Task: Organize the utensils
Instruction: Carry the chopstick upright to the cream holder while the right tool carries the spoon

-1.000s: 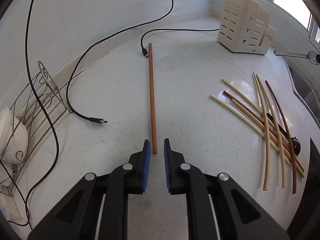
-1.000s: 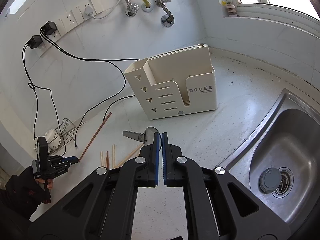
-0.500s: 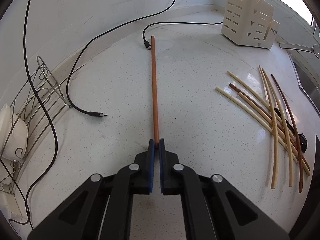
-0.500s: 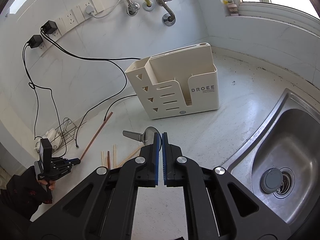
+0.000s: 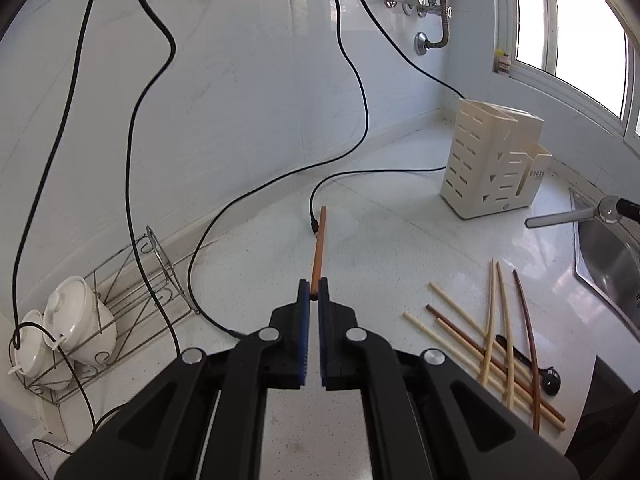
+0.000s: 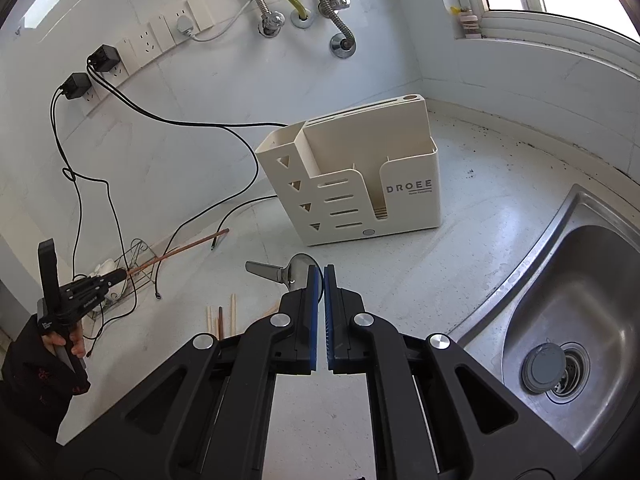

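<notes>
A white speckled surface (image 6: 500, 208) is bounded by pale tiled walls (image 5: 240, 92). Daylight is admitted through a window (image 5: 580, 52) at the right. Sockets (image 6: 160, 34) and pipes (image 6: 336, 12) are mounted on the wall, and a steel sink (image 6: 580, 300) is set in.

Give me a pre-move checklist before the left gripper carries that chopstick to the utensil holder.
1. Left gripper shut on the brown chopstick: ok.
2. Chopstick lifted off the counter: ok, seen in the right wrist view.
3. Grip position: not ok, pinched at the very end, it may pivot.
4. Black cable near the far tip, contact: cannot tell.
5. Utensil holder upright, top slots open: ok.
6. Right gripper holds the spoon: ok.
</notes>
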Motion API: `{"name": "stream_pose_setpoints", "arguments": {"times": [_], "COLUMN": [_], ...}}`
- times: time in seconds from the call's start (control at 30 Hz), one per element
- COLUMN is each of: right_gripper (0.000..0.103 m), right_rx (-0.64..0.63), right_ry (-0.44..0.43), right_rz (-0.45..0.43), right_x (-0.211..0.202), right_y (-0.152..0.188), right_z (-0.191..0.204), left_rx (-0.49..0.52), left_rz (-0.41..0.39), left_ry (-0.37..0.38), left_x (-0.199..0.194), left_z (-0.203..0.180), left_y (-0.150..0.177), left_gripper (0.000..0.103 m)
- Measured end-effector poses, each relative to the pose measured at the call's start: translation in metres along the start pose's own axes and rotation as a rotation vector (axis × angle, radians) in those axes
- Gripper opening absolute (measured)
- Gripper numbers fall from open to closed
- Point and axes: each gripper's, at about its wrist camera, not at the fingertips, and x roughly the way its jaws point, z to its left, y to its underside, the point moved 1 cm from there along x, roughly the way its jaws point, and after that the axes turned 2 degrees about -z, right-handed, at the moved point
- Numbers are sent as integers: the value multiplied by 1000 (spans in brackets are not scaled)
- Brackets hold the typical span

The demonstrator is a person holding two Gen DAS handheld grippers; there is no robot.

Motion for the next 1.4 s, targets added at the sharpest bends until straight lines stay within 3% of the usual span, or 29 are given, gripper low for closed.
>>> {"name": "stream_pose_setpoints", "arguments": {"times": [0.8,1.4], "right_gripper": [3,3], "right_rx": [-14,-48], "right_ry": [-30,-23], "right_rz": [-43,-55], "right_x": [-4,-3], "right_y": [-17,-24], "right_z": [-3,1], "left_rx": [-146,-117], "left_rz": [-163,-244], "left_ry": [-8,53], "left_x": [-1,-43], "left_z": [-4,-20], "left_y": [-103,-122], "left_gripper": [3,2]}}
